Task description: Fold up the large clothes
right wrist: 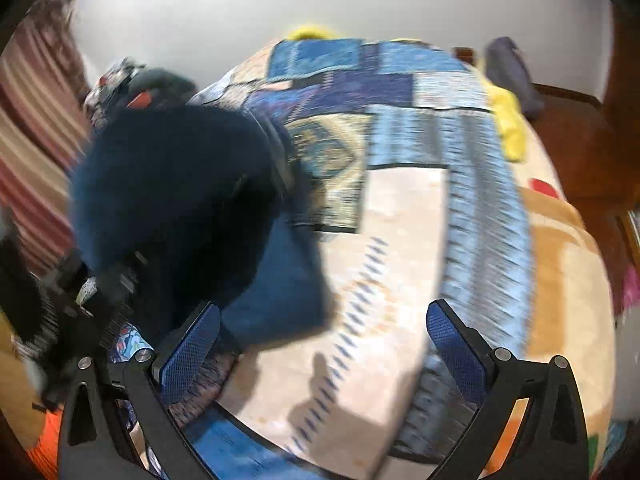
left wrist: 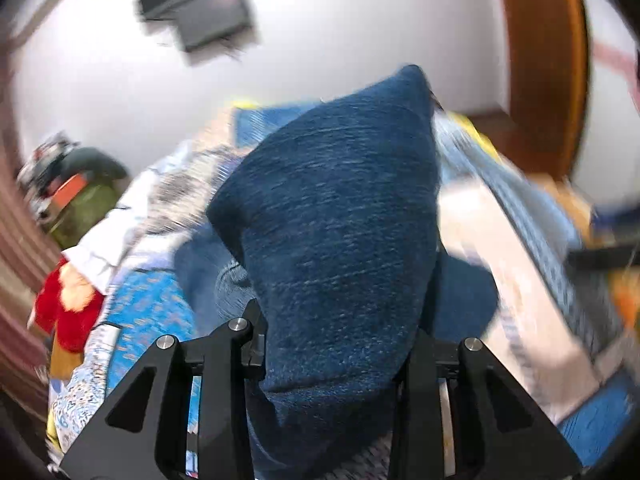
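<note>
Large bed (right wrist: 400, 288) covered by patchwork quilt (right wrist: 452, 140) in blue, beige and pale stripes, filling most of the right wrist view. White wall (left wrist: 340, 40) behind, with dark screen (left wrist: 200, 4) mounted high on it. Striped curtain (right wrist: 36, 128) at the left edge, brown wooden door frame (left wrist: 540, 68) at the right.

On the left part of the bed, big dark blue garment (left wrist: 340, 220), thick and denim-like, partly lifted: one fold raised into a peak, the rest lying on the quilt below. Same garment seen in the right wrist view as a dark heap beside the quilt's yellow-patterned patch.

Left gripper (left wrist: 332, 360) closed on a thick fold of the blue garment, cloth bulging up between the two black fingers and hiding the pads. Right gripper (right wrist: 324, 344) spread wide, blue textured pads (right wrist: 192, 352) bare, nothing between them, only the beige quilt beneath; left pad just beside the garment's edge, contact not clear.

Smaller things: red plush toy (left wrist: 64, 308) near the bed's left side, yellow cloth (right wrist: 508, 120) at the far right corner. Both views blurred.
</note>
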The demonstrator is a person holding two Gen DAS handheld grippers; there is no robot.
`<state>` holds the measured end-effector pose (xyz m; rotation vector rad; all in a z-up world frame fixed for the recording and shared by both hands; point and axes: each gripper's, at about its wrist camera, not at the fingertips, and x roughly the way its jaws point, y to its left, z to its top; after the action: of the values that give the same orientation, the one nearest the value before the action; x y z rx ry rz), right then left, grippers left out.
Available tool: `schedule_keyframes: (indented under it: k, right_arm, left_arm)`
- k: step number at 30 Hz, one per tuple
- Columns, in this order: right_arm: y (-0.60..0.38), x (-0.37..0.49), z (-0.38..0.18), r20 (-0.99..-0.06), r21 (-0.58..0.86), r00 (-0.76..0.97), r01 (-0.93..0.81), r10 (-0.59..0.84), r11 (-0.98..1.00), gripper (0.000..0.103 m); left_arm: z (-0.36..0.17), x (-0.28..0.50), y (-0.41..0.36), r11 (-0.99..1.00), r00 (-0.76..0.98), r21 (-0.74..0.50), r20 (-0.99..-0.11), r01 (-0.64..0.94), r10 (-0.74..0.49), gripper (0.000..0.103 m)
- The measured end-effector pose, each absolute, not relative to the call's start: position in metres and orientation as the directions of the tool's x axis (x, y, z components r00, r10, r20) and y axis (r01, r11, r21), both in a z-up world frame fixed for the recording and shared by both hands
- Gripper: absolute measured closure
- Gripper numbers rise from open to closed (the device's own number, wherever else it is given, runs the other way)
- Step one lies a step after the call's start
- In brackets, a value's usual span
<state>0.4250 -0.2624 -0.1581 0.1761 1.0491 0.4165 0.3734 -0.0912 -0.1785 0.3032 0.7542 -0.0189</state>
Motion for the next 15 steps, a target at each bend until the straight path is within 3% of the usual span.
schedule_keyframes:
  k: [5, 9, 11, 13, 15]
  right_arm:
    - [-0.295, 0.407, -0.159, -0.804, 0.343, 0.435, -0.218, 0.405, 0.914, 0.0]
    - [-0.298, 0.398, -0.159, -0.802, 0.33, 0.439, -0.238, 0.404, 0.913, 0.0]
    - [-0.294, 0.388, -0.151, -0.793, 0.33, 0.444, -0.262, 0.417, 0.907, 0.0]
    - [-0.285, 0.385, -0.143, -0.781, 0.332, 0.449, -0.29, 0.434, 0.898, 0.0]
    - [-0.274, 0.384, -0.135, -0.77, 0.33, 0.454, -0.32, 0.449, 0.888, 0.0]
  left_arm:
    - [-0.201, 0.351, -0.102, 0.908, 0.695, 0.364, -0.708, 0.206, 0.126, 0.069]
    - [-0.191, 0.338, -0.087, 0.925, 0.661, 0.308, -0.745, 0.224, 0.089, 0.058]
    - [-0.183, 0.327, -0.082, 0.935, 0.65, 0.25, -0.759, 0.253, 0.027, 0.032]
    - [-0.173, 0.31, -0.078, 0.938, 0.645, 0.196, -0.763, 0.287, -0.038, 0.016]
    - [-0.163, 0.298, -0.071, 0.94, 0.651, 0.18, -0.757, 0.29, -0.056, 0.014]
